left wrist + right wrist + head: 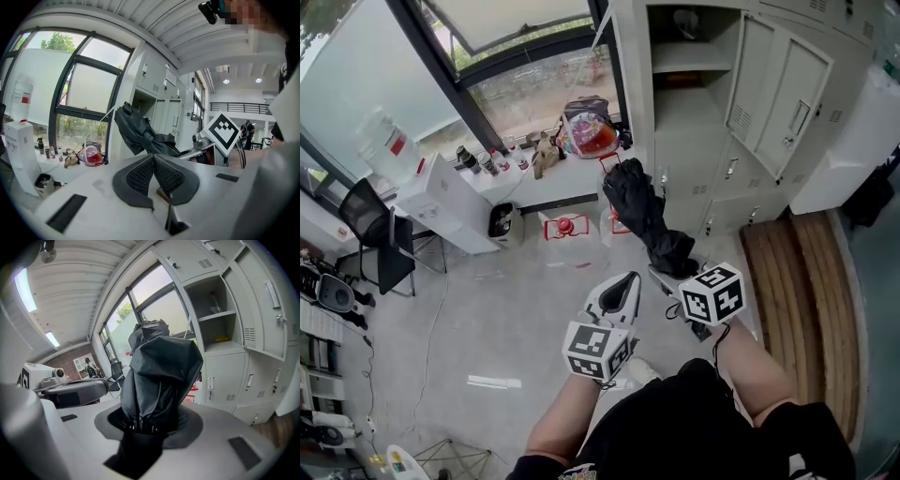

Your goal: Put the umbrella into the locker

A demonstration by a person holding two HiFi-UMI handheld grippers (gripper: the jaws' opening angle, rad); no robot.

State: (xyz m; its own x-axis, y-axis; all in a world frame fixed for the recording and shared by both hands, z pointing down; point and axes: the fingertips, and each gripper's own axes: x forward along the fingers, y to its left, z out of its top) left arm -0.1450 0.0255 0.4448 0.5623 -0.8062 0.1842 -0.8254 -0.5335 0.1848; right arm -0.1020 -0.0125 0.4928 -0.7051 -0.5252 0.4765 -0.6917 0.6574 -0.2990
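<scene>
A folded black umbrella [642, 211] [159, 376] [140, 133] sticks out from my right gripper [667, 272] [150, 425], whose jaws are shut on its lower end. It points toward the grey locker [694, 103] [220, 333], which has one door swung open and shelves showing inside. My left gripper [619, 295] [153, 176] hangs beside it to the left, its pads [140, 176] pressed together with nothing between them.
A low white counter [572, 173] by the window carries a colourful bag [586, 131], bottles and small items. A white box [441, 202] and bin [502, 220] stand on the floor at left, with a black chair [370, 230]. A wooden bench [802, 300] lies at right.
</scene>
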